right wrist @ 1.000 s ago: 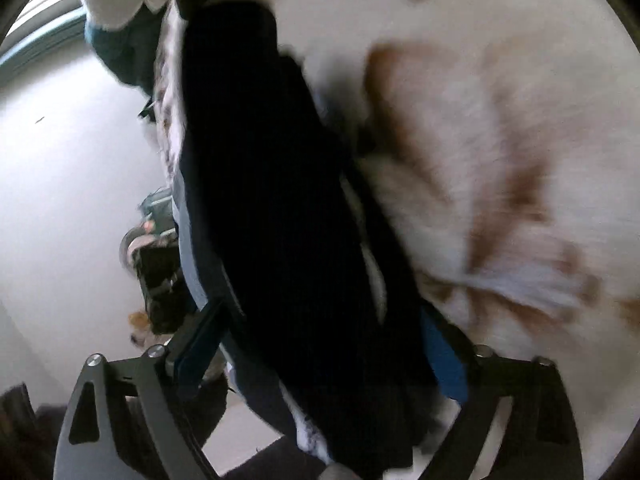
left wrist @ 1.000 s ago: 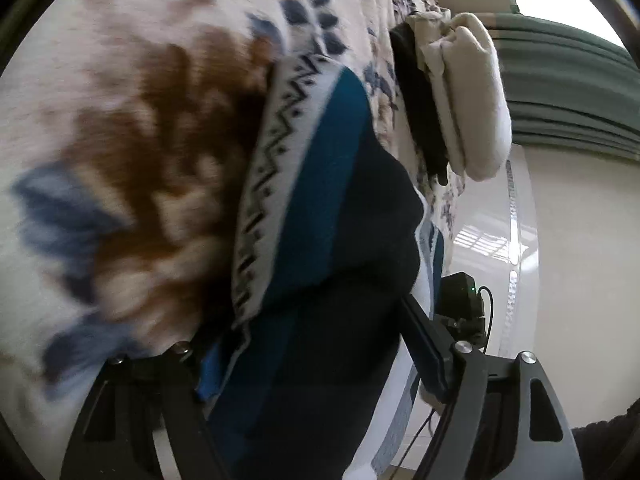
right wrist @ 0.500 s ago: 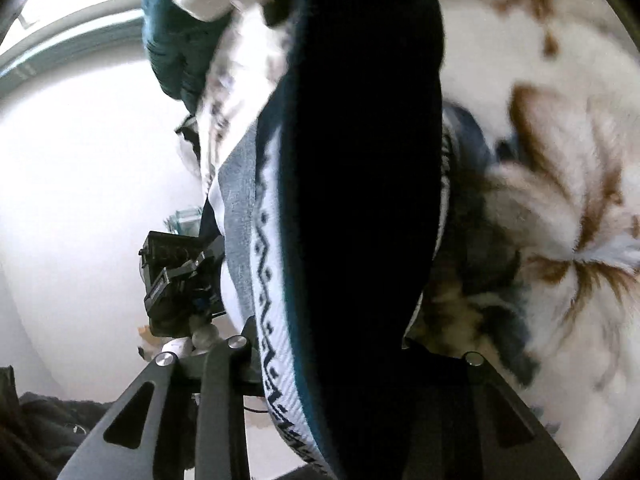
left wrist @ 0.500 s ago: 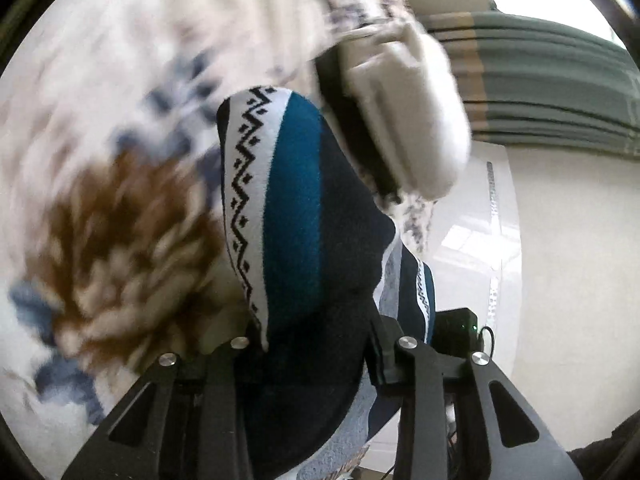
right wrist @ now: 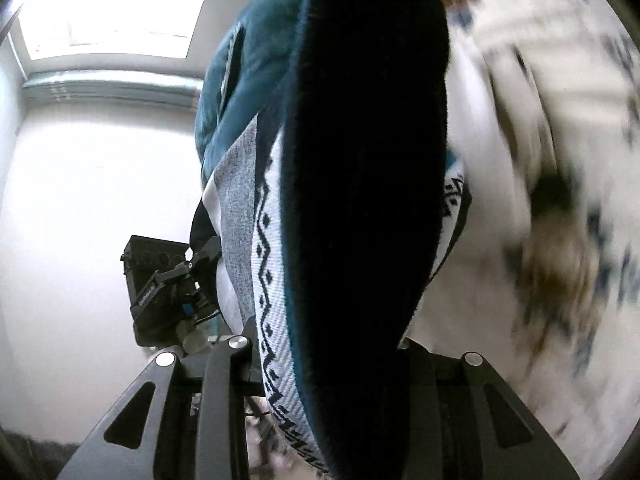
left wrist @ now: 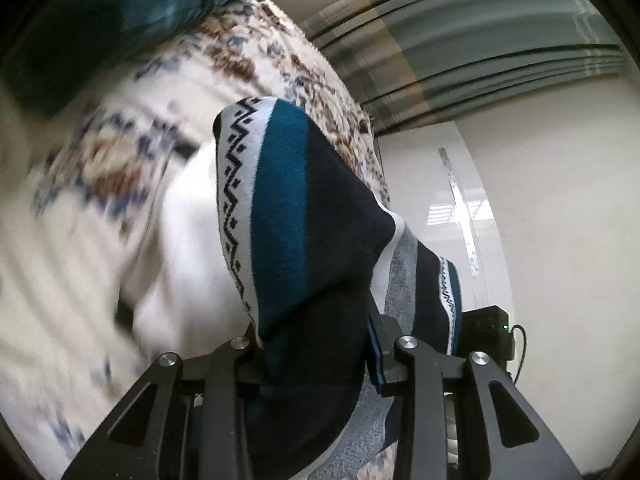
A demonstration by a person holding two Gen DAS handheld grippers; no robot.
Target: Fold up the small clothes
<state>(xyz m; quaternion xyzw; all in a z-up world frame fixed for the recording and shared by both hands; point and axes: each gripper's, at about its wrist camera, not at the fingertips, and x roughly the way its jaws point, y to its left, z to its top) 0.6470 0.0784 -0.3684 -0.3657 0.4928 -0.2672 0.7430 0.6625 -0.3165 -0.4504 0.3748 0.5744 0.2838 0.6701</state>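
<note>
A small knit garment (left wrist: 296, 216) with navy, teal, grey and white zigzag bands is held up over the floral blanket (left wrist: 100, 168). My left gripper (left wrist: 316, 344) is shut on one part of it. My right gripper (right wrist: 324, 344) is shut on another part, where the garment (right wrist: 360, 160) fills the middle of the view and hides the fingertips. The left gripper's body (right wrist: 168, 284) shows past the garment in the right wrist view.
A white folded cloth (left wrist: 184, 248) lies on the blanket under the garment. A teal plush item (left wrist: 120, 12) sits at the far end, and it also shows in the right wrist view (right wrist: 248, 64). Grey-green curtains (left wrist: 472, 40) and a pale floor (left wrist: 560, 240) lie beyond the bed edge.
Both grippers closed on the garment and lifted it off the blanket, swinging toward the white folded cloth and the teal item. The background is blurred with motion.
</note>
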